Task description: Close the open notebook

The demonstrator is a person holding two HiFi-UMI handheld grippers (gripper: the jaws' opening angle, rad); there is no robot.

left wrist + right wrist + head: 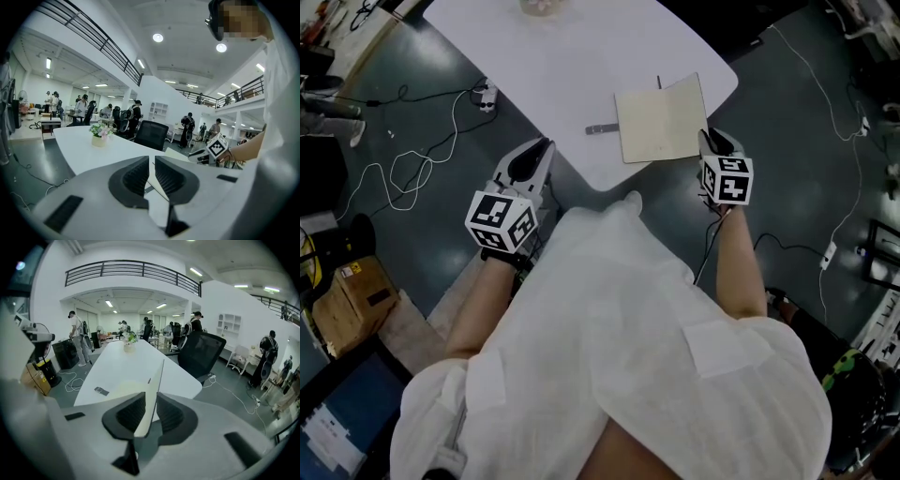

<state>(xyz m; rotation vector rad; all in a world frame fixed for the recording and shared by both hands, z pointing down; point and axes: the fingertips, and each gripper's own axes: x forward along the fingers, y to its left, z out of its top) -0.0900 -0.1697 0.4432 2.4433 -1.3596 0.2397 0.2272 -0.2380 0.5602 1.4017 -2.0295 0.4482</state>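
I see the notebook (661, 120) lying open near the white table's (562, 66) near edge. Its right cover stands up on edge between my right gripper's (710, 141) fingers (129, 416), which look clamped on it, though contact on the far pad is hard to confirm. My left gripper (534, 155) sits off the table's edge, well apart from the notebook, its jaws slightly parted and empty.

Head camera above, one camera riding each gripper.
The head view looks steeply down on the white table (572, 66) from above both tongs. The left gripper (151, 164) view faces nearly level across it towards the other tong. The right gripper (151, 401) view sits close behind the notebook (157, 380). All share the table.
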